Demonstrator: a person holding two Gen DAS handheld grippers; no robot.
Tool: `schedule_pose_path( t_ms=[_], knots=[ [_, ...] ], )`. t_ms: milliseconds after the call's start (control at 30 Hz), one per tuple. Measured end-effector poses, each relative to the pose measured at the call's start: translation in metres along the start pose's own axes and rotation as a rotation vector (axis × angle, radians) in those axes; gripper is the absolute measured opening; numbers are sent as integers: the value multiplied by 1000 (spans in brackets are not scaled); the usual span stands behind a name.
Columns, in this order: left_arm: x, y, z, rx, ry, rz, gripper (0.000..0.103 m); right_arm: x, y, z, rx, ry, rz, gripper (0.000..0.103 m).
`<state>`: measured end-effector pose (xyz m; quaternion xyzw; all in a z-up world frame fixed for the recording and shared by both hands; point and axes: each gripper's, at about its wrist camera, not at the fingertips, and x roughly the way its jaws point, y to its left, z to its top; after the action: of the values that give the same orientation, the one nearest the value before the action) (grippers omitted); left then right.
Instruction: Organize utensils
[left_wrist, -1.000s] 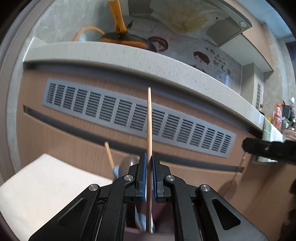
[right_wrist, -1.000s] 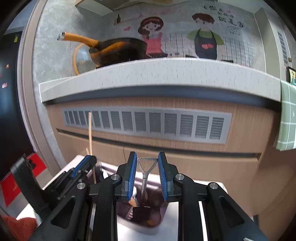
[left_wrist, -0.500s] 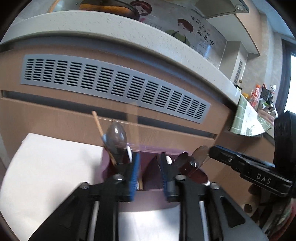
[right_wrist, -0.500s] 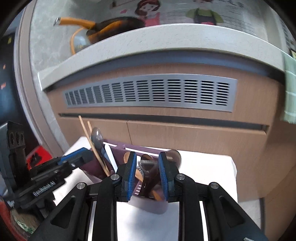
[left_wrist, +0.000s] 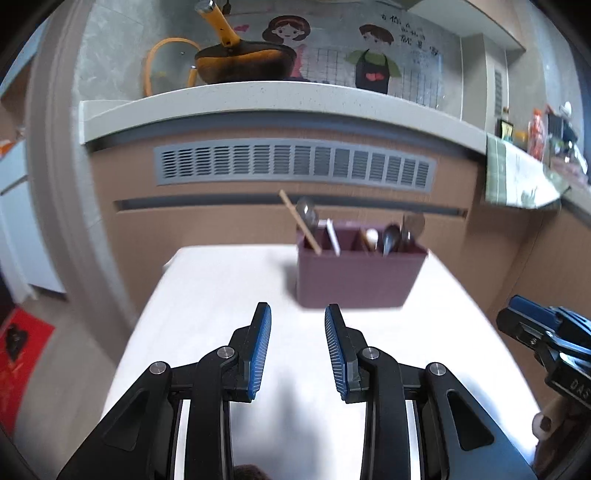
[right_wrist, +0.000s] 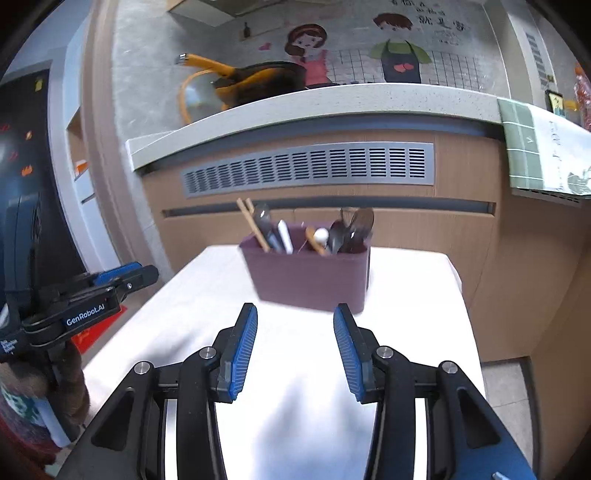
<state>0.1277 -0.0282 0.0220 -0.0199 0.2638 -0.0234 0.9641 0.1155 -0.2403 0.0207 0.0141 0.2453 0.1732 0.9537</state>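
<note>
We are looking at a maroon rectangular plastic utensil holder (left_wrist: 356, 275) standing at the far end of a white-topped counter (left_wrist: 221, 288), its compartments crowded with wooden chopsticks (right_wrist: 253, 225) leaning left, metal spoons (right_wrist: 341, 230) and a white-handled utensil (right_wrist: 285, 236). The left wrist view is showing bottles (left_wrist: 537, 131) beyond a green checked towel (left_wrist: 496, 171); the right wrist view is showing a dark fridge door (right_wrist: 22, 155) instead. Our left hand-held gripper (left_wrist: 298, 349) is hovering moderately open, holding nothing. Our right hand-held gripper (right_wrist: 294, 350) is opening wide, nothing between its blue pads (right_wrist: 242, 350), both well short of the holder.
</note>
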Motion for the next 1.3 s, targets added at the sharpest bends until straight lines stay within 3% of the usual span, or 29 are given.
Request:
schedule_pose_path(
  t_ms=[200, 333, 1300],
  knots=[
    [-30, -9, -34, 12, 3, -2, 31, -25, 17, -33, -5, -38, -53, 41],
    [-30, -16, -40, 28, 22, -3, 31, -21, 21, -39, -12, -11, -47, 41],
    [-19, -15, -41, 21, 75, -31, 31, -19, 19, -43, -17, -5, -88, 41]
  ],
)
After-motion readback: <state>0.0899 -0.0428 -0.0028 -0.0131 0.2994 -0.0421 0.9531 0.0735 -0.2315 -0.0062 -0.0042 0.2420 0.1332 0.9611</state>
